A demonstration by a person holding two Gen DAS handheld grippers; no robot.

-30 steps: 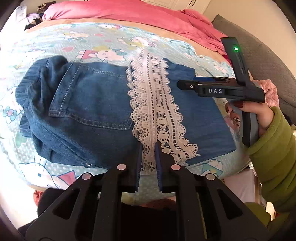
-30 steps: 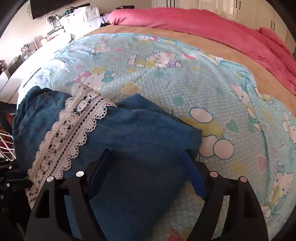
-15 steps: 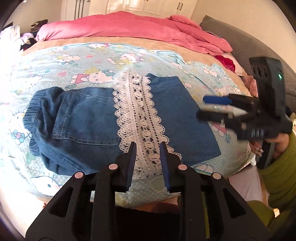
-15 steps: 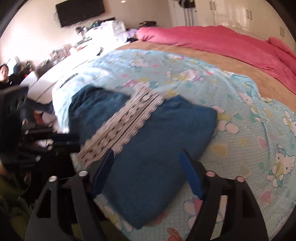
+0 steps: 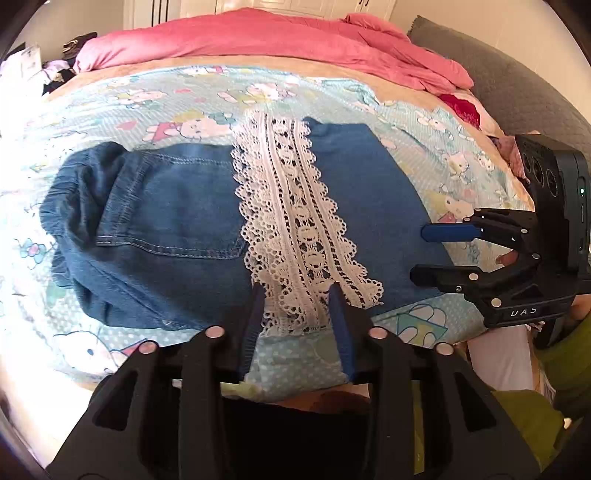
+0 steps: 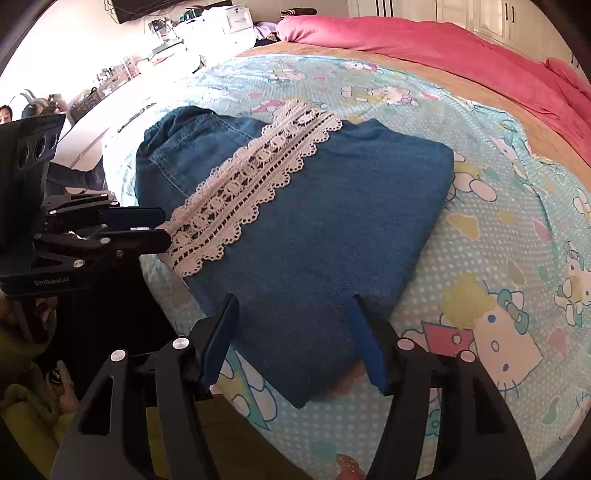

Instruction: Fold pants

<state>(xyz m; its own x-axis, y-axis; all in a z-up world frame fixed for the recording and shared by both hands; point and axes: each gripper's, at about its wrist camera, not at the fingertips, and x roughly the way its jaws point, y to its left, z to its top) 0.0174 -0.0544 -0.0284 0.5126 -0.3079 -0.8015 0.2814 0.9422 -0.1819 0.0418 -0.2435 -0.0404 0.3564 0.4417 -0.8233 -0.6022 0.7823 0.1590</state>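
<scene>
Lying folded on the bed, lace-trimmed jeans; left hand-held gripper and right hand-held gripper spread, empty.

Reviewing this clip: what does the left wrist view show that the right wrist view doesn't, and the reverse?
Only the left wrist view: the grey headboard, a red cloth by it, and the jeans' back pocket in full.

Only the right wrist view: a cluttered white counter, a wall screen, and people at the far left.

Both: the folded jeans with the lace band on the cartoon sheet, the pink duvet, and both grippers open, left gripper, right gripper.
</scene>
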